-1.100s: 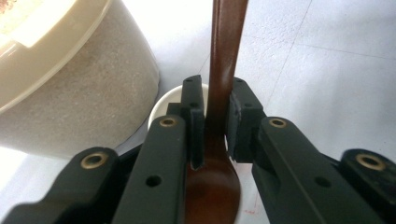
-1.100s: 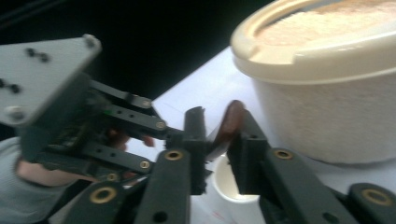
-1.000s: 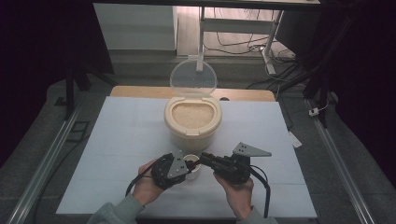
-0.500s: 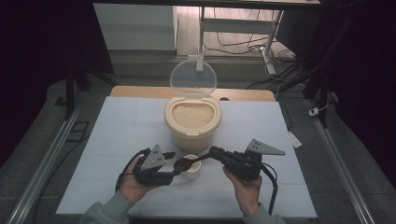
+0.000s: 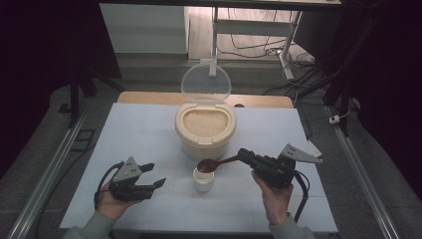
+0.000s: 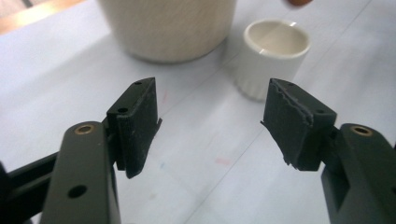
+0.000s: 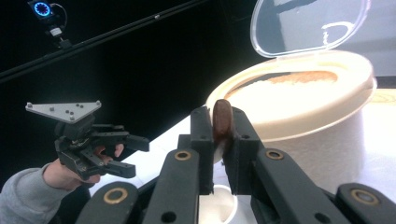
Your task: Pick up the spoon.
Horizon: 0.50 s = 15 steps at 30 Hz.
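Brown wooden spoon (image 5: 211, 164); round bowl, thin handle

On the one white desk (image 5: 149, 134): one cream rice container (image 5: 205, 130) with one clear hinged lid (image 5: 205, 83) raised, one small white cup (image 5: 203, 179), and one brown wooden spoon (image 5: 215, 163). Two hand-held tools work the scene, the left tool (image 5: 152, 176) and the right tool (image 5: 244, 155), one per hand.

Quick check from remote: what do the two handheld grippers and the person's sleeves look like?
Both the left gripper and the right gripper are black, each with a grey three-cornered plate on top and a black trailing cable. Brass-coloured rivets mark the jaw arms. The sleeves are grey.
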Tool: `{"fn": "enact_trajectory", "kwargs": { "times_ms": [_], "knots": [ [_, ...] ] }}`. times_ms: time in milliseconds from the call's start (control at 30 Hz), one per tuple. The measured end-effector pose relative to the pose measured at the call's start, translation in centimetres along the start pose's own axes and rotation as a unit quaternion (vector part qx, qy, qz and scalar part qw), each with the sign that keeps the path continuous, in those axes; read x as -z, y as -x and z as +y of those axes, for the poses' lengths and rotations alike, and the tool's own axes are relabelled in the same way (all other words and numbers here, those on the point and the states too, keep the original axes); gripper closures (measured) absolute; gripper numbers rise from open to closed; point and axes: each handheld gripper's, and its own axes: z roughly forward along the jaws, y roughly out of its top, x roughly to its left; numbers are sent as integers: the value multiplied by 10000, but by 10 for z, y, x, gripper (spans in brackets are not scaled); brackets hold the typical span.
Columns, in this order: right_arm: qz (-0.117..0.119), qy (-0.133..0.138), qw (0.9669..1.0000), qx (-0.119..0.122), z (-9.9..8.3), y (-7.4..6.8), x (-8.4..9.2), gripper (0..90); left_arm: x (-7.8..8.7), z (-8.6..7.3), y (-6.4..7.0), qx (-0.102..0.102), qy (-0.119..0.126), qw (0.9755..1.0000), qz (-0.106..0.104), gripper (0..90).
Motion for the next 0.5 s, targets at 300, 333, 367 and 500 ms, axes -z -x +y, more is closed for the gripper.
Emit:
{"fn": "enact_trajectory", "kwargs": {
  "times_ms": [300, 333, 367, 500],
  "knots": [
    [-51, 65, 10000, -10, 4, 4, 8, 826, 9, -28, -14, 280, -162, 9994, 135, 318],
    [-41, 80, 10000, -15, 5, 4, 9, 826, 10, -30, -15, 298, -177, 9993, 146, 318],
    [-40, 89, 10000, -16, 5, 3, 10, 826, 10, -33, -17, 311, -195, 9992, 156, 318],
    [-70, 206, 9998, 39, 11, 3, 17, 826, 11, -39, -23, 395, -234, 9987, 218, 317]
  ]
}}
